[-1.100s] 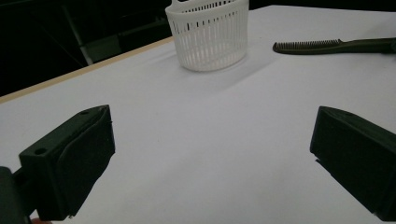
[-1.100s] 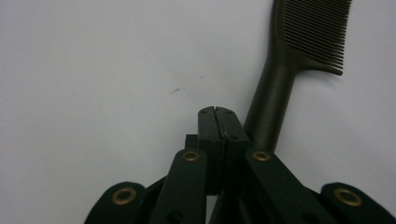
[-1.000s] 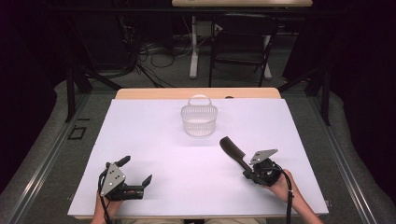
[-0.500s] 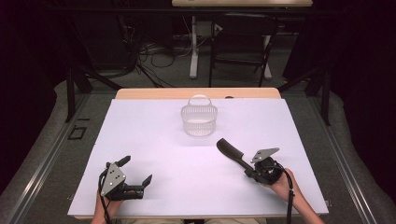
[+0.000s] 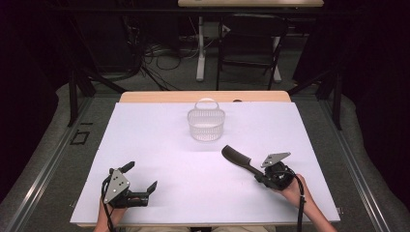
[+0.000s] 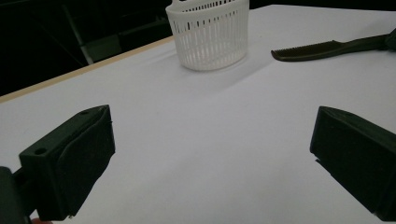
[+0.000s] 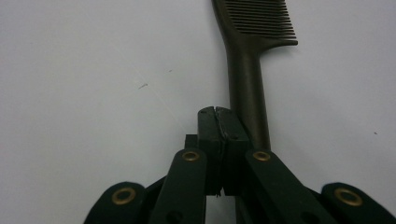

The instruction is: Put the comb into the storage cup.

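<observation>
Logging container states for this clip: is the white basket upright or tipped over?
Upright. The white basket stands on its base on the table, rim up and handle arched above it; the left gripper view shows its slatted wall standing vertical.

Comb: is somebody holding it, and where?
Right gripper seems to grip the comb by its handle end; the contact is hidden. Left gripper is empty.

right gripper (image 7: 215, 112) jaws pressed together; dark comb (image 7: 252, 60) just beside
</observation>
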Action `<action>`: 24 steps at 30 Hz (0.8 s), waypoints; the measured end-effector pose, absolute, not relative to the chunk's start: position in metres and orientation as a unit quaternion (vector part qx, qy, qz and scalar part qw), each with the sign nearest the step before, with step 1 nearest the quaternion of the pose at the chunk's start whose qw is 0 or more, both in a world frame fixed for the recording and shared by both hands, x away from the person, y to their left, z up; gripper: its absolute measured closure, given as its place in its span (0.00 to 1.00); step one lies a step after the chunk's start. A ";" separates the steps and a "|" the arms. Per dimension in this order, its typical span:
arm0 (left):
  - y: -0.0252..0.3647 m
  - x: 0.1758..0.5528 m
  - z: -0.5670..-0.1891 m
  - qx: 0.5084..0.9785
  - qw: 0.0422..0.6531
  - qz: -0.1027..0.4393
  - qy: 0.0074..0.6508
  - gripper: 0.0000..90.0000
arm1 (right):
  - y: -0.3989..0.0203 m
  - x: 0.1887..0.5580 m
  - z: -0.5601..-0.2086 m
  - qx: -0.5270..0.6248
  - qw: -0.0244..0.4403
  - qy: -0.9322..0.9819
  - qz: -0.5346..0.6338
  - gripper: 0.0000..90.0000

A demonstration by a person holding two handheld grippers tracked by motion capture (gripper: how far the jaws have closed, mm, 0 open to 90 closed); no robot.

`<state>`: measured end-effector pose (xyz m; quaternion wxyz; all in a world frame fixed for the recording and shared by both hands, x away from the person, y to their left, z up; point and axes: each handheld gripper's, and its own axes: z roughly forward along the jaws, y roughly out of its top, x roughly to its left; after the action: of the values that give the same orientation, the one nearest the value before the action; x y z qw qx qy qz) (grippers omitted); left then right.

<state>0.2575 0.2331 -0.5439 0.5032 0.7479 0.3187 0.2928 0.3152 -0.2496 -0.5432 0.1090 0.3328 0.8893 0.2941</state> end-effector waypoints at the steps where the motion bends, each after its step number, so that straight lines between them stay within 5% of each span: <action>1: 0.233 0.258 -0.544 0.748 0.503 0.293 0.319 0.00 | -0.250 0.315 -0.543 0.332 0.110 0.889 0.294 1.00; 12: 0.234 0.257 -0.543 0.748 0.503 0.296 0.317 0.00 | -0.249 0.314 -0.541 0.335 0.107 0.889 0.292 0.92; 24: 0.234 0.256 -0.543 0.746 0.503 0.297 0.320 0.00 | -0.247 0.304 -0.525 0.322 0.101 0.888 0.314 0.65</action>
<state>0.2559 0.2341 -0.5429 0.5034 0.7457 0.3197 0.2972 0.3041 -0.2466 -0.5251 0.1012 0.3216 0.8877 0.3136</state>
